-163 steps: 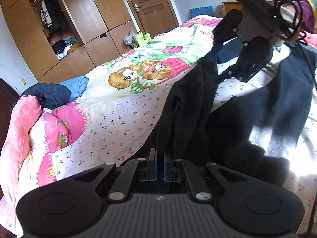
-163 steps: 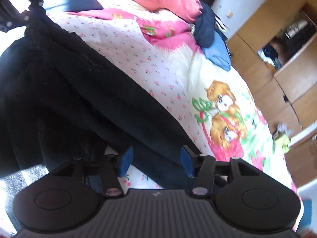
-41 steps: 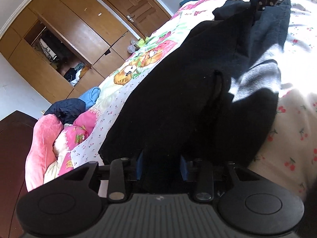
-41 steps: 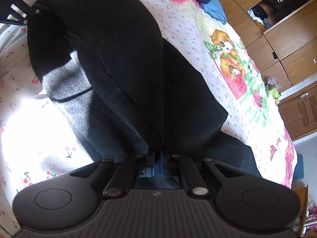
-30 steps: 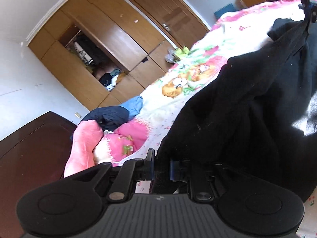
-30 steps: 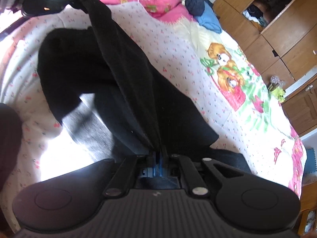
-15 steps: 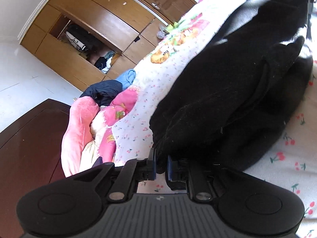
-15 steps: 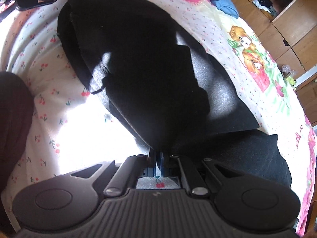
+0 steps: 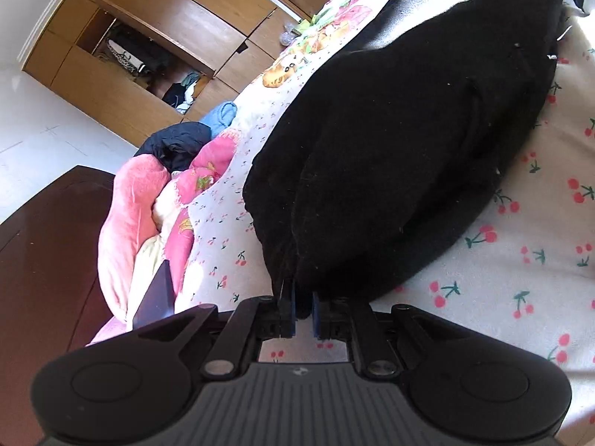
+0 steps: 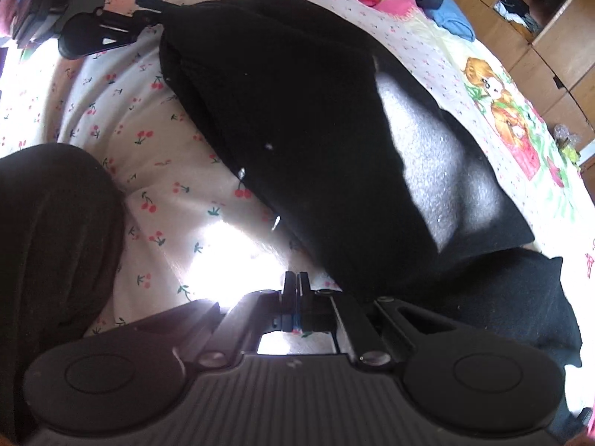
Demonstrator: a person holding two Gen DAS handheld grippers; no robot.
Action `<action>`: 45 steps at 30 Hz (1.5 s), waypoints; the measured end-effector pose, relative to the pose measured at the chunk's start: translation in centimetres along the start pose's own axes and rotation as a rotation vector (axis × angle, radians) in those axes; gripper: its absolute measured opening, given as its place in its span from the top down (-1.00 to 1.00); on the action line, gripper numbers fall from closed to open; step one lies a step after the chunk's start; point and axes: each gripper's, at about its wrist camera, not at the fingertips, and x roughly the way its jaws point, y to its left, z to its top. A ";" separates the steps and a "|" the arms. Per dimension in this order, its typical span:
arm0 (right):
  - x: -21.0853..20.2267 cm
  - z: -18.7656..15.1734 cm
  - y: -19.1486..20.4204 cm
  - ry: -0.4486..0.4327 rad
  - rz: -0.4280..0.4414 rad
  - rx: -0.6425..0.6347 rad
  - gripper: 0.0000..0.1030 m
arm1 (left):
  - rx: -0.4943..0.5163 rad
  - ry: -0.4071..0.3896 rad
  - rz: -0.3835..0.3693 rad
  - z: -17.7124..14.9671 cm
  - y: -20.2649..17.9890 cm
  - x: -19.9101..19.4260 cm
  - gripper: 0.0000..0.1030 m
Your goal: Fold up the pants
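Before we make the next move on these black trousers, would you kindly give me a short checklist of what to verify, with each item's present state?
1. Left gripper holds the black fleece pants: ok, fabric sits between its pads.
2. Right gripper holds the pants: not ok, its jaws are together over the cherry-print bedsheet, beside the fabric edge.
3. Pants lie doubled on the sheet: ok, one layer rests over another.
4. Layer edges line up: not ok, the lower layer sticks out near the right gripper.
5. Hidden underside is smooth: cannot tell.
6. Pink plush pillow is apart from the pants: ok.
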 end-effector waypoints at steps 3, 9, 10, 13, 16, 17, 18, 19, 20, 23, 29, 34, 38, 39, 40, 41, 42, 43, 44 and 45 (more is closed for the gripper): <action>-1.3 -0.8 -0.9 -0.021 -0.004 0.051 0.95 | -0.077 0.038 -0.009 -0.2 1.4 -1.3 0.42; -3.8 -3.3 -3.7 -0.075 -0.087 0.142 0.91 | -0.193 0.070 0.025 0.2 3.5 -4.4 0.42; -3.9 -3.7 -4.5 -0.073 -0.104 0.168 0.91 | -0.207 0.057 0.011 1.1 3.4 -4.7 0.42; -4.4 -5.3 -7.4 -0.072 -0.156 0.261 0.91 | -0.257 -0.019 -0.075 4.8 2.1 -5.0 0.42; -5.0 -7.4 -10.7 -0.080 -0.205 0.371 0.86 | -0.314 -0.114 -0.213 9.8 -0.4 -4.7 0.42; -5.2 -8.3 -12.0 -0.081 -0.217 0.419 0.72 | -0.326 -0.146 -0.257 11.7 -1.4 -4.5 0.42; -5.4 -9.3 -13.4 -0.078 -0.227 0.475 0.55 | -0.330 -0.174 -0.298 13.3 -2.5 -4.4 0.42; -5.4 -10.4 -14.8 -0.077 -0.231 0.532 0.48 | -0.325 -0.200 -0.335 14.9 -3.6 -4.3 0.42; -5.4 -11.5 -16.3 -0.082 -0.236 0.586 0.45 | -0.313 -0.222 -0.366 16.3 -4.8 -4.1 0.41; -5.1 -14.5 -21.4 -0.105 -0.260 0.766 0.45 | -0.255 -0.267 -0.449 20.5 -8.1 -3.2 0.41; -2.6 -18.9 -33.4 -0.232 -0.279 1.154 0.38 | -0.216 -0.328 -0.551 27.1 -12.5 -1.3 0.41; 0.5 -20.9 -39.7 -0.301 -0.163 1.386 0.30 | -0.182 -0.354 -0.584 30.8 -14.6 -0.4 0.41; 2.8 -21.7 -40.9 -0.320 -0.141 1.437 0.20 | -0.217 -0.335 -0.578 31.7 -15.7 -0.6 0.26; 3.0 -22.0 -40.8 -0.343 -0.131 1.458 0.43 | -0.234 -0.320 -0.590 31.8 -15.8 -0.7 0.21; 2.9 -22.1 -40.7 -0.361 -0.114 1.462 0.64 | -0.243 -0.306 -0.610 31.9 -15.9 -0.8 0.21; 2.5 -22.2 -40.7 -0.378 -0.094 1.467 0.84 | -0.239 -0.301 -0.615 32.1 -16.1 -1.1 0.21; 1.8 -22.2 -40.6 -0.404 -0.087 1.471 0.87 | -0.226 -0.299 -0.609 32.3 -16.2 -1.2 0.21; 0.5 -22.3 -40.3 -0.454 -0.083 1.458 0.89 | -0.218 -0.297 -0.602 32.5 -16.3 -1.4 0.20; -0.8 -22.3 -40.1 -0.493 -0.081 1.440 0.90 | -0.221 -0.292 -0.601 32.8 -16.2 -1.4 0.20; -2.1 -22.5 -39.7 -0.519 -0.084 1.425 0.90 | -0.232 -0.286 -0.604 33.1 -16.1 -1.4 0.19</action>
